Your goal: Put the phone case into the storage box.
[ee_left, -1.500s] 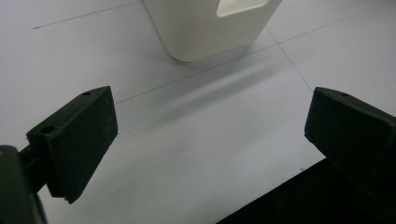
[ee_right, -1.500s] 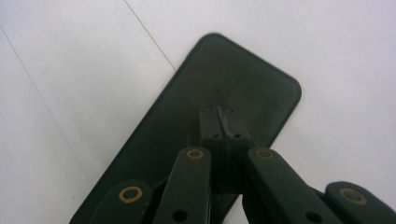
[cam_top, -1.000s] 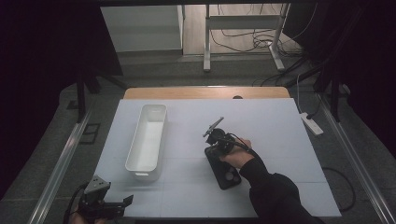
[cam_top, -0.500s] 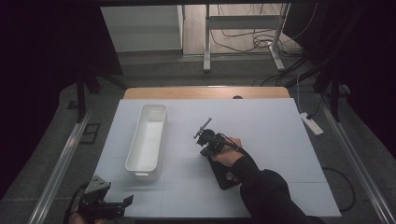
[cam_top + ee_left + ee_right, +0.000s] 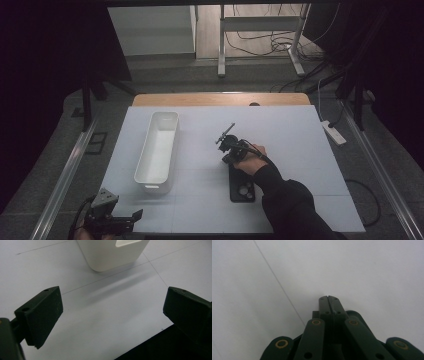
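Observation:
My right gripper [image 5: 225, 141] hovers over the middle of the white table [image 5: 300, 130], held by a hand in a dark sleeve [image 5: 287, 202]. In the right gripper view its jaws are pressed together, the right gripper [image 5: 328, 298] shut with nothing between them, just above bare table. My left gripper [image 5: 131, 218] rests at the table's near left corner. The left gripper [image 5: 112, 312] stands wide open and empty, pointing at the near end of a long white bin [image 5: 112, 252].
The white bin [image 5: 157, 150] lies lengthwise left of centre and looks empty. A flat black slab [image 5: 242, 189] with round marks lies just under the right hand. The table's near edge [image 5: 155, 347] runs close below the left jaws.
The right gripper swung a little to the left and came back, staying shut. The left gripper has not moved.

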Tool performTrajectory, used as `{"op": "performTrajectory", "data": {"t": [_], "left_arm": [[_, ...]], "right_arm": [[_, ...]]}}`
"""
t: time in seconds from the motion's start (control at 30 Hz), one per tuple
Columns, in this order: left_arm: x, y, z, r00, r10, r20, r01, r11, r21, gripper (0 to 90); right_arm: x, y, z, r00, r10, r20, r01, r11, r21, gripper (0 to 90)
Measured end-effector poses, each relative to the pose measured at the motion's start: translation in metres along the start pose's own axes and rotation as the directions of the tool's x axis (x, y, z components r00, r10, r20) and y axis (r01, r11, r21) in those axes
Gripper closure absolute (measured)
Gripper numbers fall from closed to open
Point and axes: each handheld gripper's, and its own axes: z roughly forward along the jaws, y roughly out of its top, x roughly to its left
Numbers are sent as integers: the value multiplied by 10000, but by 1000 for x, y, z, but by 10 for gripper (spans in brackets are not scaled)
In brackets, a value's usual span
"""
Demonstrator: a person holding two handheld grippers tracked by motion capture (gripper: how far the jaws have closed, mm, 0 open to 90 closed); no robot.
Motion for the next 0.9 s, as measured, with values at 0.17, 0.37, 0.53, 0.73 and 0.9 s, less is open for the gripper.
{"op": "performTrajectory", "data": {"t": [0.17, 0.37, 0.53, 0.73, 0.9], "left_arm": [[0, 0, 0, 10000, 7, -36, -7, 10000, 5, 34], [0, 0, 0, 10000, 11, -37, -11, 10000, 22, 35], [-1, 0, 1, 10000, 12, -34, -11, 10000, 71, 36], [0, 1, 1, 10000, 14, -44, -13, 9999, 103, 36], [0, 1, 1, 10000, 6, -54, -5, 9999, 111, 36]], "right_arm": [[-13, -10, -5, 9994, 307, 164, -307, 9995, 34, 900], [-25, -26, -12, 9968, 762, 221, -761, 9971, -45, 900], [-34, -41, -18, 9936, 1076, 343, -1077, 9942, 24, 900], [-43, -59, -24, 9880, 1510, 318, -1510, 9885, -13, 898], [-48, -74, -30, 9837, 1771, 300, -1770, 9842, -45, 897]]}}
